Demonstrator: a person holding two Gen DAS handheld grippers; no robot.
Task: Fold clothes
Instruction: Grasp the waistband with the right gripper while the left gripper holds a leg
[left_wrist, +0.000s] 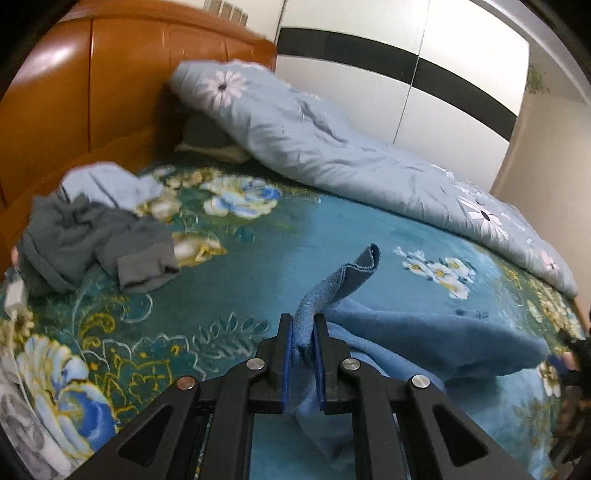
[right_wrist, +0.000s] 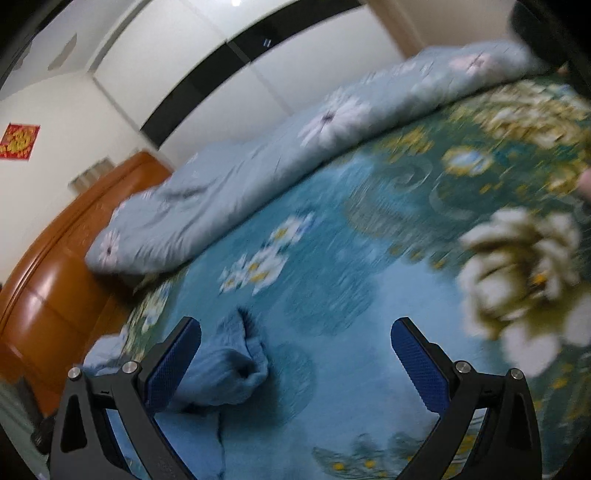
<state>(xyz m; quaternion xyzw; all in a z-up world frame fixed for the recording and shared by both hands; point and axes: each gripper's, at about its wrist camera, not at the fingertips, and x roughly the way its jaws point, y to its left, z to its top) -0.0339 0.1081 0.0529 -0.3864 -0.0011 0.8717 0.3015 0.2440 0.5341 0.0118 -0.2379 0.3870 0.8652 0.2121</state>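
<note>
My left gripper is shut on a corner of a blue fleece garment. The pinched edge sticks up past the fingertips, and the rest lies spread to the right on the floral bedspread. My right gripper is open and empty above the bedspread. The blue garment lies bunched by its left finger, partly behind it. The right wrist view is blurred.
A grey garment and a light blue one lie crumpled at the left of the bed. A pale blue flowered quilt is heaped along the far side. A wooden headboard and a white wardrobe stand behind.
</note>
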